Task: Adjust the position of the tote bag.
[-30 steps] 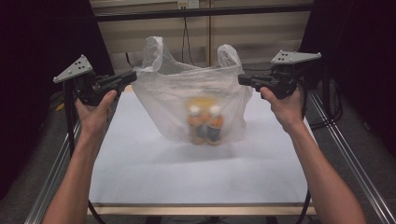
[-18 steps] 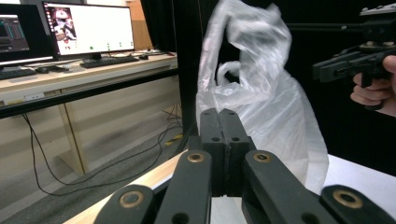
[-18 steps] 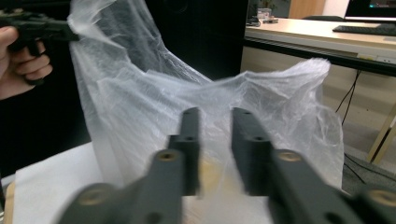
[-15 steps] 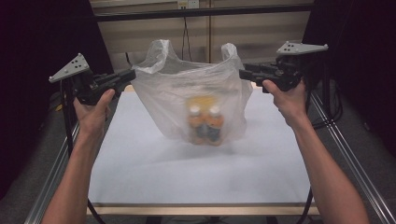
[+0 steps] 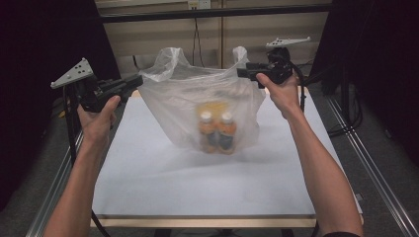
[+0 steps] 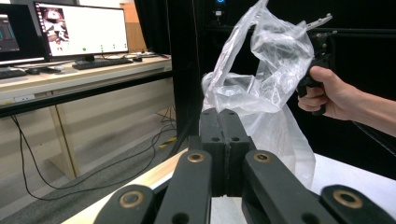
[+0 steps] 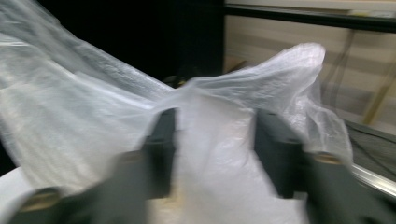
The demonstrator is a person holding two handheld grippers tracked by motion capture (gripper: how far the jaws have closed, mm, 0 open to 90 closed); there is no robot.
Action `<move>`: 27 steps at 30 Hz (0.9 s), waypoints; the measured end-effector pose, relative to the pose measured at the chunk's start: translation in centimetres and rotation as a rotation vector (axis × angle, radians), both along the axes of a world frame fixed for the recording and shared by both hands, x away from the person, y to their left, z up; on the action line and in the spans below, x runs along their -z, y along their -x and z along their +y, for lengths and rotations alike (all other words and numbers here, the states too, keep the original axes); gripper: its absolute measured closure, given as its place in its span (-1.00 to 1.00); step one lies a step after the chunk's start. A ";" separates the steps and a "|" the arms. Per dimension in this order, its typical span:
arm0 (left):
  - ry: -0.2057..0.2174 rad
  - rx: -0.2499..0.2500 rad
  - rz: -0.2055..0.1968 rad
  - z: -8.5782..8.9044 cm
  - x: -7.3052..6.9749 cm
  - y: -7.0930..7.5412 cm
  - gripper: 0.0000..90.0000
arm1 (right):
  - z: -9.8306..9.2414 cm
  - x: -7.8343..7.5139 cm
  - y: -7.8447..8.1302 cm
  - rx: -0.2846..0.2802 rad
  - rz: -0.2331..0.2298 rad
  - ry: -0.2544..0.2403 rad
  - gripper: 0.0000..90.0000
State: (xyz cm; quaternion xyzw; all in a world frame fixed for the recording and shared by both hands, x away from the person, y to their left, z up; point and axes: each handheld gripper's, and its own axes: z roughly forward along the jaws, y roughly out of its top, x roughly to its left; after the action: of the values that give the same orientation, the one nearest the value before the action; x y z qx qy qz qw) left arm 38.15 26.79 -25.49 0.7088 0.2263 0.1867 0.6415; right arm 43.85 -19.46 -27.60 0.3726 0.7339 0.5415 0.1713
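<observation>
thin glossy crinkled plastic bag (image 5: 197, 106); matt white table (image 5: 197, 187); wood edge.

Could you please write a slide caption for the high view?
Two hand-held grippers, left and right, hold a clear plastic bag by its handles over a white table, two bottles inside.

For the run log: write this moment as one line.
left gripper: shut on bag handle | right gripper: jaws apart, just been closing, handle between them | bottles: two, upright in bag on table
</observation>
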 end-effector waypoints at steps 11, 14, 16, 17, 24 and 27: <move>0.002 -0.032 0.019 1.0 0.7 -0.4 1.00 | 0.8 -1.5 2.3 -0.077 -0.083 -0.006 1.00; 0.010 -0.035 0.027 0.8 0.9 -0.5 1.00 | 0.3 -2.1 3.4 -0.090 -0.110 0.002 1.00; 0.018 -0.035 0.029 0.6 1.0 -0.5 1.00 | 0.1 -2.1 4.2 -0.095 -0.125 0.007 1.00; 0.007 -0.034 0.028 0.5 1.1 -0.4 1.00 | 0.1 -2.1 4.2 -0.095 -0.125 0.007 1.00; -0.028 -0.025 0.042 -0.2 1.6 0.3 1.00 | -2.1 -1.4 7.2 -0.086 -0.152 -0.019 1.00; -0.047 -0.015 0.040 -0.9 1.7 0.7 1.00 | -2.8 -1.2 8.6 -0.089 -0.153 -0.011 1.00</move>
State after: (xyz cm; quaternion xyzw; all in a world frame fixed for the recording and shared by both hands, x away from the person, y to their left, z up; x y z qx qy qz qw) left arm 37.43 25.86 -27.14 0.7254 0.2401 0.1827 0.6187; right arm 35.22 -22.30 -26.42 0.2983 0.7316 0.5793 0.2007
